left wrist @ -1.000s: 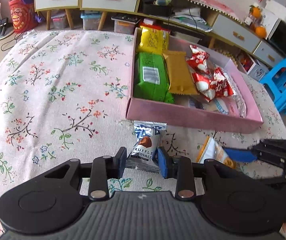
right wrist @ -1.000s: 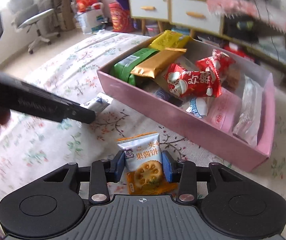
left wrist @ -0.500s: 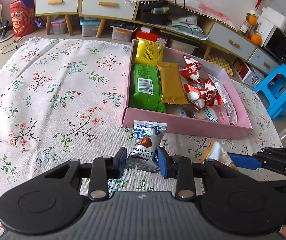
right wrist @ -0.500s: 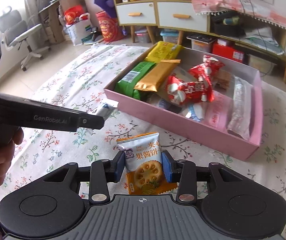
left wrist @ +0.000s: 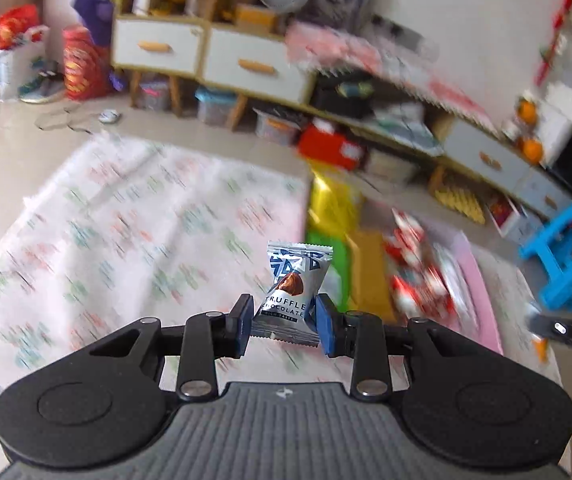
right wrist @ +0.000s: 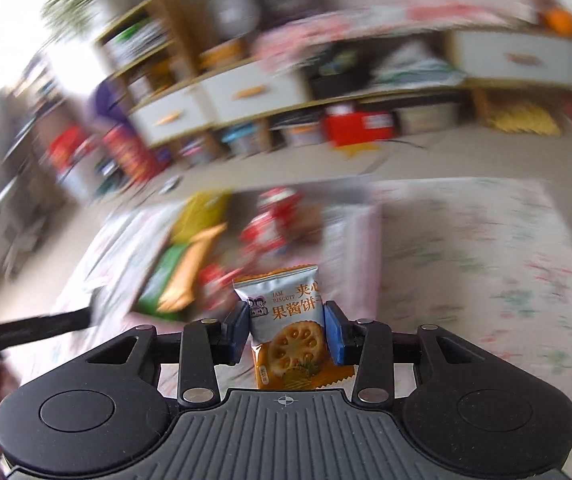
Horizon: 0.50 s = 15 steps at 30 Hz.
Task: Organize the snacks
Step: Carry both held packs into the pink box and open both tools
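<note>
My left gripper (left wrist: 285, 322) is shut on a silver truffle chocolate packet (left wrist: 294, 284) and holds it in the air above the floral cloth, left of the pink box (left wrist: 482, 280). My right gripper (right wrist: 288, 332) is shut on an orange and silver jam biscuit packet (right wrist: 290, 320) and holds it raised in front of the pink box (right wrist: 354, 248). The box holds yellow, green, gold and red snack packs. Both views are motion-blurred. The other gripper shows as a dark bar at the right edge of the left wrist view (left wrist: 566, 330) and at the left of the right wrist view (right wrist: 26, 330).
The floral tablecloth (left wrist: 126, 232) covers the table under the box. Behind stand low cabinets with white drawers (left wrist: 214, 56), storage bins and a red box (left wrist: 332, 146) on the floor. A blue stool (left wrist: 570, 256) stands at the right.
Both grippers have lifted their packets off the cloth and tilted up, so the room now fills the views. The right view has swung toward the box's right end.
</note>
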Each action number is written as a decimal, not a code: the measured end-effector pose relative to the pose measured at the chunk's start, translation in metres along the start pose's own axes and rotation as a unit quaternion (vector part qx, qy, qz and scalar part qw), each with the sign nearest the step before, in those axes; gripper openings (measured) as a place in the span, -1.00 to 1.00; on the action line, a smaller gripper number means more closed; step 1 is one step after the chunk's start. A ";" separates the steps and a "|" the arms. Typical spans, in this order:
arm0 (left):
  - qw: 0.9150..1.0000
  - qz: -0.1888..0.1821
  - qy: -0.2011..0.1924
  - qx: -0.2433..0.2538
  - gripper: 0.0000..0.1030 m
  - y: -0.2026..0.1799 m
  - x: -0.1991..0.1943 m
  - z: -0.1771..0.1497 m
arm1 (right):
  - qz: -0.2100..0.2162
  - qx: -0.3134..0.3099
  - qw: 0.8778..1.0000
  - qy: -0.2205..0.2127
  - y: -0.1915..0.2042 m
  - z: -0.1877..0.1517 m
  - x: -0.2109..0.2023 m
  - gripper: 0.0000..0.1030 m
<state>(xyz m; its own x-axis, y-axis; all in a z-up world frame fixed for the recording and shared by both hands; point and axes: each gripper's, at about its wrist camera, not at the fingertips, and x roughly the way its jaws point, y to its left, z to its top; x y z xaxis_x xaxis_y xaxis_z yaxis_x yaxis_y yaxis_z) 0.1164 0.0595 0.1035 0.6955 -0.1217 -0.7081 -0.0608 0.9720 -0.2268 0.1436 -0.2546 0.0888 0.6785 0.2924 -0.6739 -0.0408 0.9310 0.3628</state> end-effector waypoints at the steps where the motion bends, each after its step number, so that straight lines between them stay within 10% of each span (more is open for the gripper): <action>1: 1.000 0.008 -0.008 0.000 -0.41 0.002 0.002 0.006 | -0.007 0.015 1.000 -0.003 -0.009 0.005 0.002 -0.25; 15: 0.999 -0.048 0.004 -0.016 -0.41 -0.031 0.060 0.030 | 0.005 0.063 0.998 -0.001 -0.019 0.038 0.048 -0.25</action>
<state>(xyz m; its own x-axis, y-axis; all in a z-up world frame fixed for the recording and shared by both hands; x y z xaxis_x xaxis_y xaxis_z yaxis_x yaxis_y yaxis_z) 0.1819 0.0278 0.0882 0.6936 -0.2150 -0.6875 -0.0179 0.9490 -0.3148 0.2048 -0.2665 0.0743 0.6799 0.3016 -0.6684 0.0445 0.8929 0.4481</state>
